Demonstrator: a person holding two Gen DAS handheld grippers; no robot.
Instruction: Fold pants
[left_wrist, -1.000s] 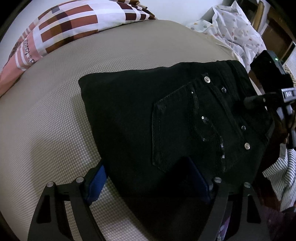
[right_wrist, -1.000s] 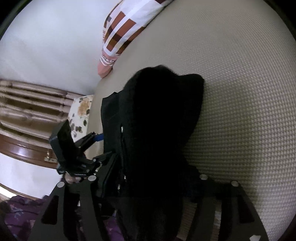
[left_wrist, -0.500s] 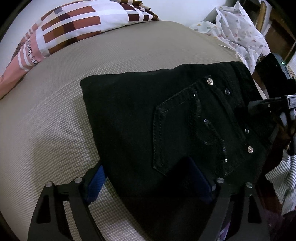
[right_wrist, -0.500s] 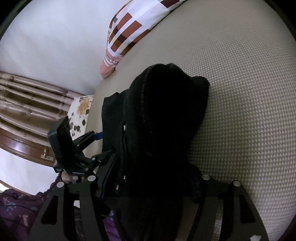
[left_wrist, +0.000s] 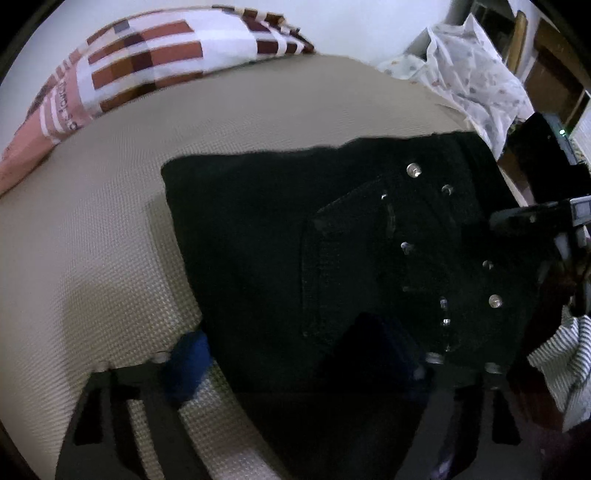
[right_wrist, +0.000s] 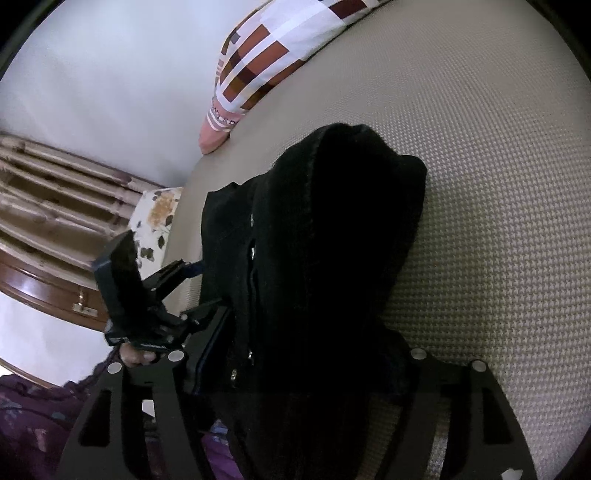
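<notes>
Black denim pants (left_wrist: 332, 251), folded into a thick, roughly rectangular bundle, lie on a bed (left_wrist: 110, 229) whose beige cover has a fine waffle weave. The uppermost layer shows a stitched patch pocket (left_wrist: 354, 266), curved decorative stitching and several round silver rivets (left_wrist: 413, 170). From the right wrist view the bundle's fold reads as a rounded, matte black hump (right_wrist: 351, 221). The left gripper (left_wrist: 291, 354) straddles the near edge of the pants: its blue-padded finger (left_wrist: 186, 363) rests on the cover just beside the cloth, the other finger lies over the denim; its jaws are closing, with the cloth between them but no firm pinch visible. The right gripper (right_wrist: 295, 373) straddles the pants at their waist end, jaws opening, the fabric bulging loosely between the black fingers; whether either pad still presses the cloth is hard to judge in the dark. Beyond the pants, at the bed's far edge, lies a pillow (left_wrist: 147, 66) in a white case printed with brown, rust and pink blocks; the lettering on its pink band is too blurred to read. A crumpled white spotted cloth (left_wrist: 476, 70) sits beyond the pants' waist corner, and a grey-striped cloth (left_wrist: 565, 362) hangs off the bed beside it. A floral cushion (right_wrist: 155, 218) adjoins wooden furniture (right_wrist: 55, 192).
</notes>
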